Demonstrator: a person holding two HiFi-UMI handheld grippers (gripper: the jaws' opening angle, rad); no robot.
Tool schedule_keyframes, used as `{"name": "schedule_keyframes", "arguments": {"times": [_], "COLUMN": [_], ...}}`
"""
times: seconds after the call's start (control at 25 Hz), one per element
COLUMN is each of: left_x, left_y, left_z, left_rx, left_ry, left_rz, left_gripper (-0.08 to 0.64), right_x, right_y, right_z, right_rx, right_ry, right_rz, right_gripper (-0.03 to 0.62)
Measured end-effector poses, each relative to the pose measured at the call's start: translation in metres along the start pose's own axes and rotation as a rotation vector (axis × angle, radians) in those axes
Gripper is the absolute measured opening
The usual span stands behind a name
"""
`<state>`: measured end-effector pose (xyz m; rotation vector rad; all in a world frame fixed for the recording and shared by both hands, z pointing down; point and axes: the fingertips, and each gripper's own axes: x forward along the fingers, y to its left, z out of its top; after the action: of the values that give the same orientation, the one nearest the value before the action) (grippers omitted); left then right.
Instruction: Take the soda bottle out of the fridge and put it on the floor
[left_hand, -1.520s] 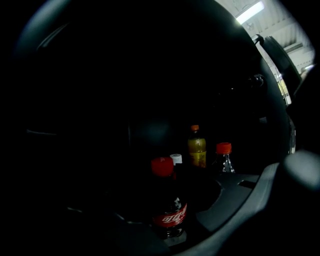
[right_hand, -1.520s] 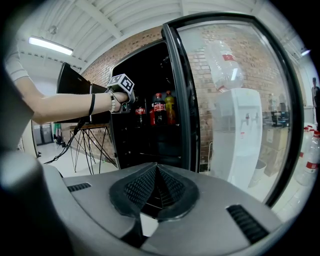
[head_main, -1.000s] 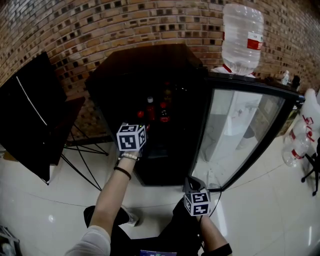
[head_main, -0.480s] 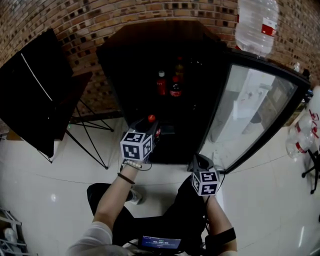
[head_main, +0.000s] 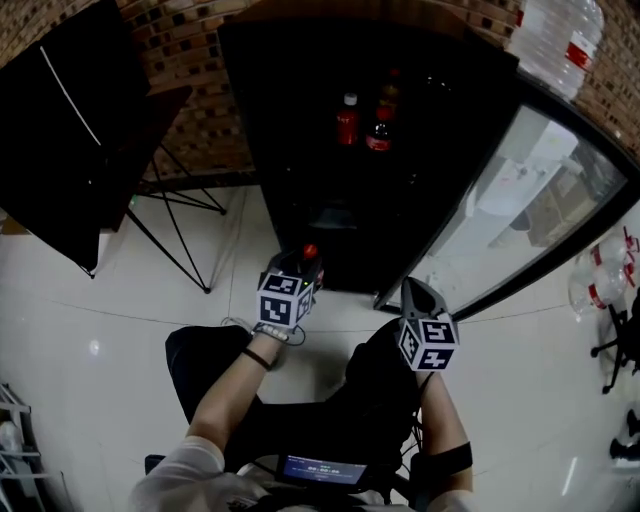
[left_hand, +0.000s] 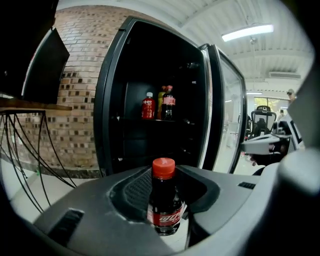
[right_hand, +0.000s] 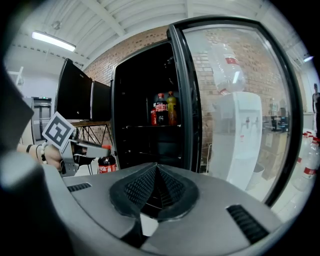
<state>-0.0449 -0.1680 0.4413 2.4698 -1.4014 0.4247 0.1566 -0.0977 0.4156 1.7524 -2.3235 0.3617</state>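
Found small dark soda bottle with red cap and red label (left_hand: 164, 202) upright between the jaws of the left hand-held gripper (head_main: 303, 264), pads against its sides, firmly clamped. Located it outside the tall black fridge (head_main: 300, 100), low in front of the open cabinet, over the glossy white tiled floor (head_main: 130, 330) — cannot tell whether the base touches the tiles. Noted right hand-held gripper (right_hand: 156, 186) just to the right, jaws closed pad to pad, nothing between. Observed glass fridge door (head_main: 520, 200) swung wide to the right. Counted a small red bottle (head_main: 347, 120) and a dark red-labelled bottle (head_main: 378, 130) close together on an upper fridge shelf, with a yellowish bottle (right_hand: 171, 112) behind. Recorded clear water jug (head_main: 555, 35) beyond the door, black panel on thin wire legs (head_main: 60, 140) left of the fridge, brick wall (head_main: 200, 120) behind.
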Motion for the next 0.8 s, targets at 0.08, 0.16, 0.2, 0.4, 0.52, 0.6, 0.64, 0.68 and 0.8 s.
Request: {"name": "schedule_keyframes", "arguments": {"times": [0.08,0.16,0.2,0.4,0.52,0.6,0.64,0.68,0.8], "left_x": [0.002,0.005,0.007,0.022,0.034,0.042,0.047,0.051,0.066], "left_y": [0.003,0.008,0.01,0.022,0.026,0.028,0.029,0.03,0.031], "left_z": [-0.023,-0.044,-0.054,-0.101,-0.134,-0.156,-0.167,-0.178,-0.21], "left_rx": [-0.01,-0.023,-0.03,-0.031,-0.048,-0.061,-0.059,-0.054,-0.055], "left_ry": [0.036,0.066,0.076,0.1,0.132,0.153,0.164,0.175,0.205], "left_rz": [0.006,0.01,0.013,0.042,0.052,0.055,0.057,0.059,0.059], "left_gripper": [0.141,0.141,0.141,0.141,0.141,0.141,0.141,0.141,0.141], "right_x": [0.0,0.001,0.002,0.005,0.006,0.007,0.008,0.008,0.009], "right_y": [0.001,0.004,0.004,0.008,0.009,0.01,0.011,0.011,0.011], "right_z": [0.0,0.001,0.002,0.004,0.005,0.006,0.006,0.006,0.007], "right_rx": [-0.006,-0.011,-0.012,-0.023,-0.025,-0.026,-0.028,-0.028,-0.03], "right_ry": [0.001,0.002,0.001,-0.003,-0.006,-0.007,-0.007,-0.007,-0.005], "right_rz": [0.003,0.004,0.005,0.01,0.016,0.019,0.02,0.021,0.024], "right_gripper": [0.015,0.017,0.017,0.017,0.017,0.017,0.017,0.017,0.017]}}
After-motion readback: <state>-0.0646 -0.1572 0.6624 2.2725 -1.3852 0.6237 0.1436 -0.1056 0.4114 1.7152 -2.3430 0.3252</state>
